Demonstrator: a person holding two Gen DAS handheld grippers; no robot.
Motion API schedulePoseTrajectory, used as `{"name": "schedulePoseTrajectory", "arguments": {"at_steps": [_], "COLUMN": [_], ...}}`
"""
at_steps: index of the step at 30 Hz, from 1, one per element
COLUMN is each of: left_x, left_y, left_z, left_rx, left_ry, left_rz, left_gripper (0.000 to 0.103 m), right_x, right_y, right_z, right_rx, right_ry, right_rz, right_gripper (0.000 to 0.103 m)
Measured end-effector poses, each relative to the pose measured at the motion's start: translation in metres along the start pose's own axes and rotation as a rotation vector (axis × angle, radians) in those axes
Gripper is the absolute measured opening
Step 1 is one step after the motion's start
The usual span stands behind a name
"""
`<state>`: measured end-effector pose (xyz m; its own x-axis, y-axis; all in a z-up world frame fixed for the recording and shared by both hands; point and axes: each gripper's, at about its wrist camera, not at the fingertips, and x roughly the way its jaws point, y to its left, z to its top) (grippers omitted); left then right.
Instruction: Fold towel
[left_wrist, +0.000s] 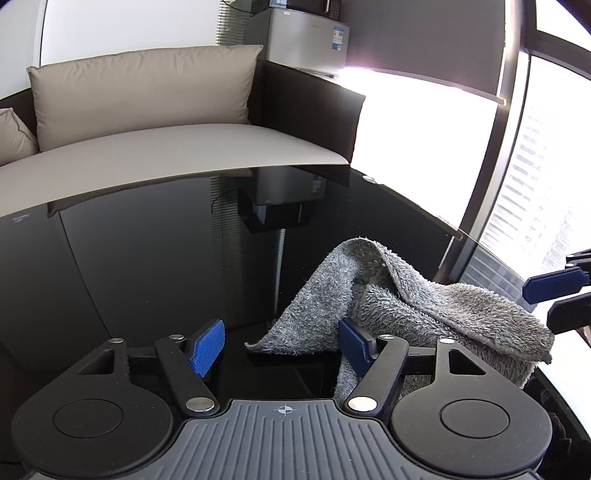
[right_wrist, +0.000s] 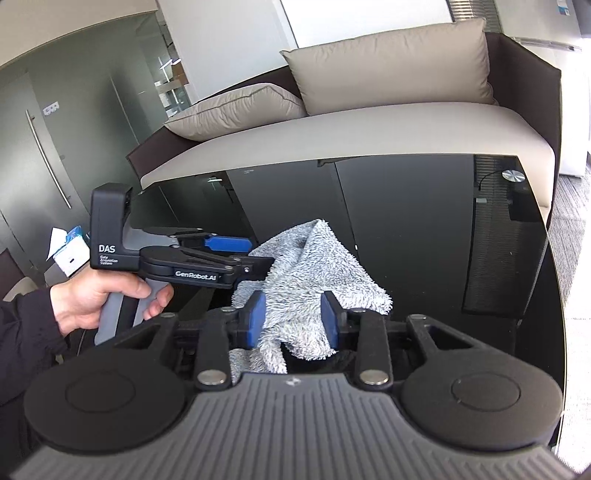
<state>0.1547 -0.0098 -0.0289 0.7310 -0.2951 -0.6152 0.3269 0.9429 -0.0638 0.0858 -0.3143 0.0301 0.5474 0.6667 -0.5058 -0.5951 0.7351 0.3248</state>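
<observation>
Now both grippers flank the grey towel (left_wrist: 402, 306) on the black worktop (left_wrist: 147, 258): left gripper (left_wrist: 282, 343) jaws wide apart, holding nothing; right gripper (right_wrist: 293, 319) jaws half-parted around a fold, not pinching.

The table (left_wrist: 155, 258) was a black glass top, very glossy, and it mirrored the room: the window light, the blinds and a dark box showed in its surface. Its far edge ran just beside the beige seat of a sofa (left_wrist: 177, 147). A round metal fitting (right_wrist: 512, 175) sat in the glass near the far right corner. On the table lay a grey fluffy towel (left_wrist: 424, 306), crumpled in a heap, with one fold raised like a peak and one flat corner spread on the glass toward the near side.
</observation>
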Motion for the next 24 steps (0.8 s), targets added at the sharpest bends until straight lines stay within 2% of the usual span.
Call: {"name": "schedulePoseTrajectory", "arguments": {"at_steps": [3, 6, 8, 17, 24], "left_x": [0.000, -0.001, -0.002, -0.006, -0.007], "left_y": [0.000, -0.001, -0.002, 0.000, -0.003], "left_z": [0.000, -0.001, -0.002, -0.004, -0.005], "left_rx": [-0.003, -0.001, 0.007, -0.002, 0.006], "left_ry": [-0.003, -0.005, -0.006, -0.002, 0.001], "left_rz": [-0.006, -0.011, -0.011, -0.017, -0.021], "left_gripper": [0.063, 0.057, 0.047, 0.035, 0.033], "right_x": [-0.001, 0.000, 0.001, 0.014, 0.015], "right_y": [0.009, 0.013, 0.017, 0.033, 0.032], "right_z": [0.001, 0.000, -0.001, -0.008, -0.008], "right_rx": [-0.039, -0.067, -0.090, -0.194, -0.220], "right_ry": [0.010, 0.017, 0.021, 0.050, 0.014], "right_rz": [0.012, 0.015, 0.018, -0.031, -0.076], "right_gripper": [0.044, 0.044, 0.044, 0.044, 0.044]}}
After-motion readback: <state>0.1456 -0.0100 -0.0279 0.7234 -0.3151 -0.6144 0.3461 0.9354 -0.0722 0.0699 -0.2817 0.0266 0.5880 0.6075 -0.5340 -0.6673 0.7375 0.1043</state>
